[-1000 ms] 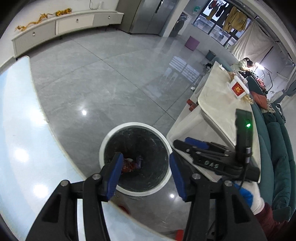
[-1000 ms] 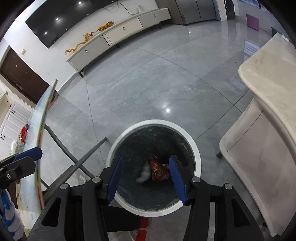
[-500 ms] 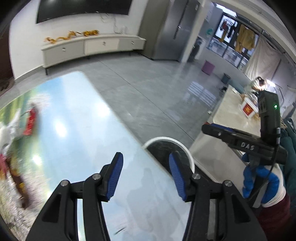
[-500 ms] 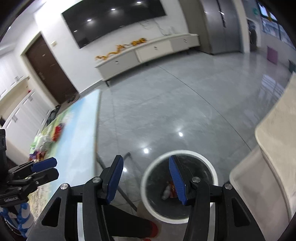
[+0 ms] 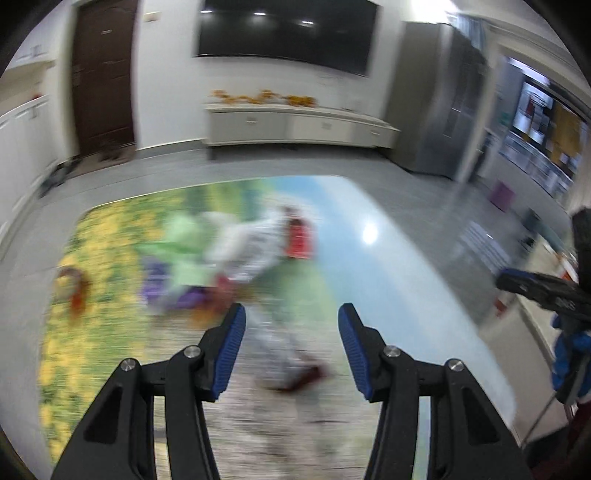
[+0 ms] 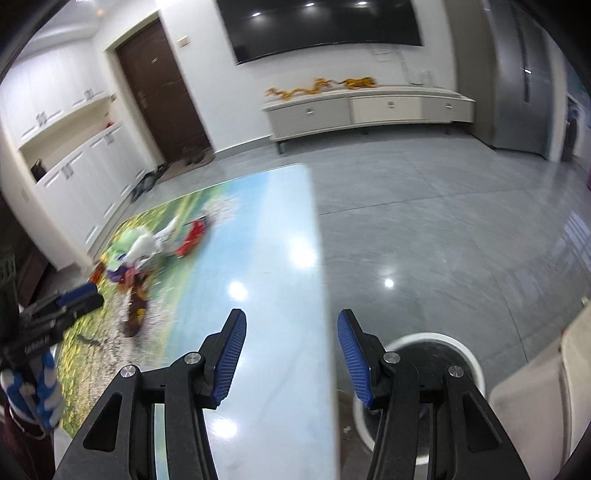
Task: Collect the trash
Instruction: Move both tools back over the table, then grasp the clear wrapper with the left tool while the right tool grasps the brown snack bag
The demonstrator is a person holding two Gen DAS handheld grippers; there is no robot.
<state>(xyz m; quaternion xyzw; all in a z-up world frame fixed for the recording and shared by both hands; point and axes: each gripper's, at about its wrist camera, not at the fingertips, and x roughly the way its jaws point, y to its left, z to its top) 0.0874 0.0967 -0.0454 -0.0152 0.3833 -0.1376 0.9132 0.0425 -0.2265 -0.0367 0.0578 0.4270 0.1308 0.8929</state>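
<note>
The left tongs are held apart over the bench, with nothing between the blue pads. The right tongs are likewise apart and empty, held above the bench's near edge, one pad over the bench top and the other over the floor. The trash is seen as a blurred heap of white, green, purple and red wrappers on the printed bench top, ahead of the left tongs and well apart from the right ones; single pieces cannot be told apart. A red packet lies at the heap's right side. A round bin with a white rim stands on the floor beside the bench, partly hidden behind the right tongs. A low white cabinet is set against the far wall under a dark screen.
</note>
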